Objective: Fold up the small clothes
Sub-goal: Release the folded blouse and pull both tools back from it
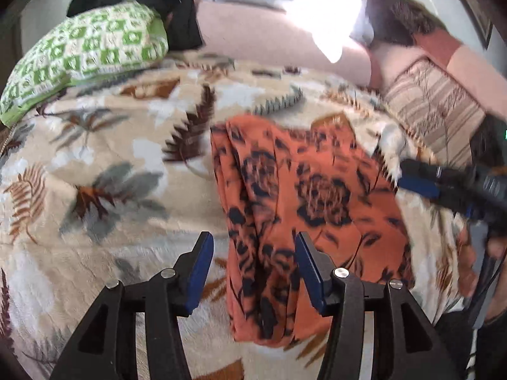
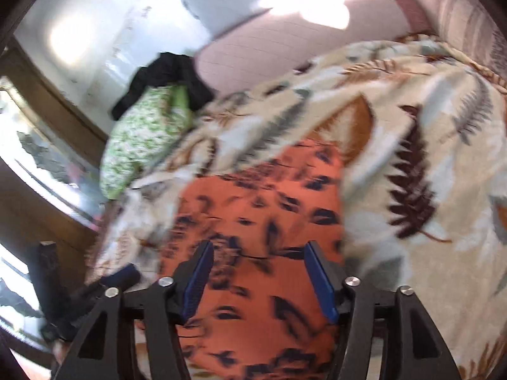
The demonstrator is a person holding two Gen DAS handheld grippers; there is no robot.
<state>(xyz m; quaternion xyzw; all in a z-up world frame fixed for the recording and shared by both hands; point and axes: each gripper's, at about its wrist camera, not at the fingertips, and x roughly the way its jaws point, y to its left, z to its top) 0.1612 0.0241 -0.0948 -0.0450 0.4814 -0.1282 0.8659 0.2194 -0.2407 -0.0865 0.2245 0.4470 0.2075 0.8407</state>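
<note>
The orange floral garment (image 1: 304,209) lies folded on the leaf-print blanket (image 1: 104,164), just ahead of my parted, empty left gripper (image 1: 253,272) and under my equally open right gripper (image 2: 258,280). I judge a careless regrasp could drag the fold open on this plush, rumpled surface. I see no readable writing.

1. left gripper (image 1: 253,255): two matte black plastic finger arms with triangular cut-outs, each carrying a flat blue pad.
2. silver round pivot screws (image 1: 341,273) cap each linkage joint.
3. right gripper (image 2: 258,264): identical black frame, blue ribbed pads, silver screws.
4. its black body with dark cable shows in the left view.
</note>
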